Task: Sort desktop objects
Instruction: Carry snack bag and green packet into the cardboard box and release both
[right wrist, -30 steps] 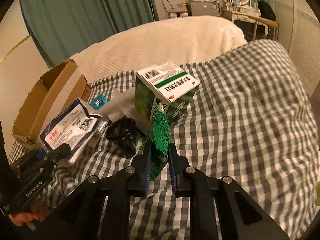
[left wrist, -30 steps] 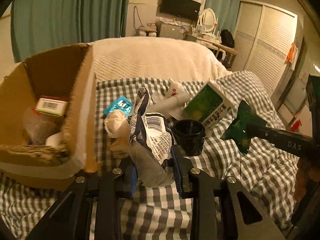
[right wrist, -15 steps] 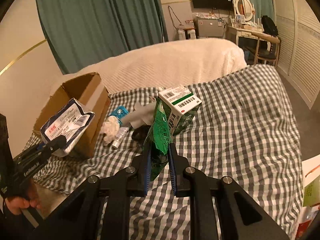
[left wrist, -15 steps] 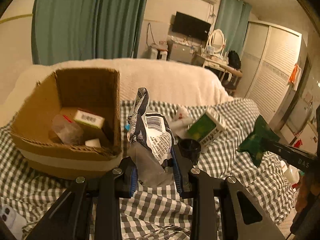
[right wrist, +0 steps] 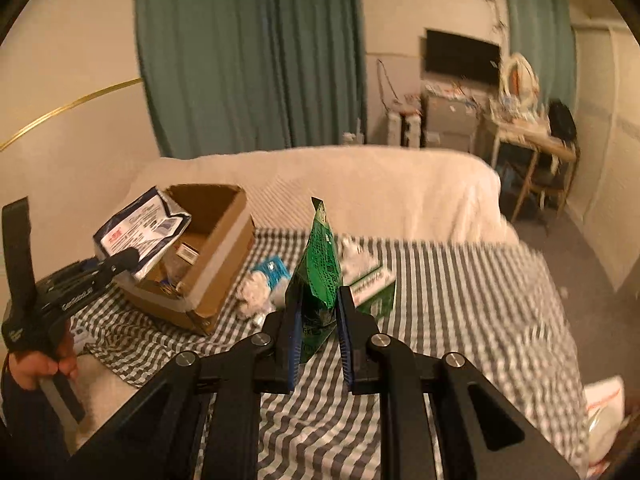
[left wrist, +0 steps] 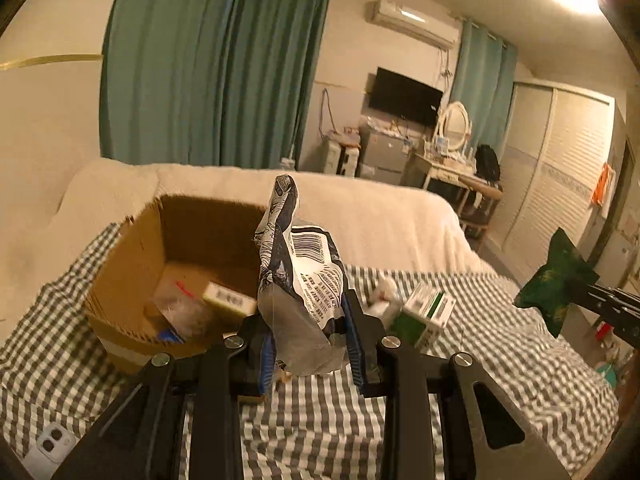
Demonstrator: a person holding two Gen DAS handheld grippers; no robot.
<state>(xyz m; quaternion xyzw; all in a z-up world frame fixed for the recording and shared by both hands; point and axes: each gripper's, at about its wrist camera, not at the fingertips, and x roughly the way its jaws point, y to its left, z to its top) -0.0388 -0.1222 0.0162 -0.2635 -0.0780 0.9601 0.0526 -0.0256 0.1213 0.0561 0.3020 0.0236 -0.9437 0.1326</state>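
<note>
White-and-navy printed pouch (left wrist: 298,280) stays clamped in the left gripper (left wrist: 310,344), green foil sachet (right wrist: 318,276) in the right gripper (right wrist: 318,344); both now hang higher above the open cardboard box (left wrist: 132,276), left.

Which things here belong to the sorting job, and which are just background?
Job: white-and-blue printed pouch in left gripper; green foil packet in right gripper; brown cardboard box; green-and-white carton.
Background: teal curtains; black wall television.

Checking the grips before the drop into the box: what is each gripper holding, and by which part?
Left gripper clamps the white-and-blue pouch at its lower end; right gripper clamps the green packet at its lower end.
</note>
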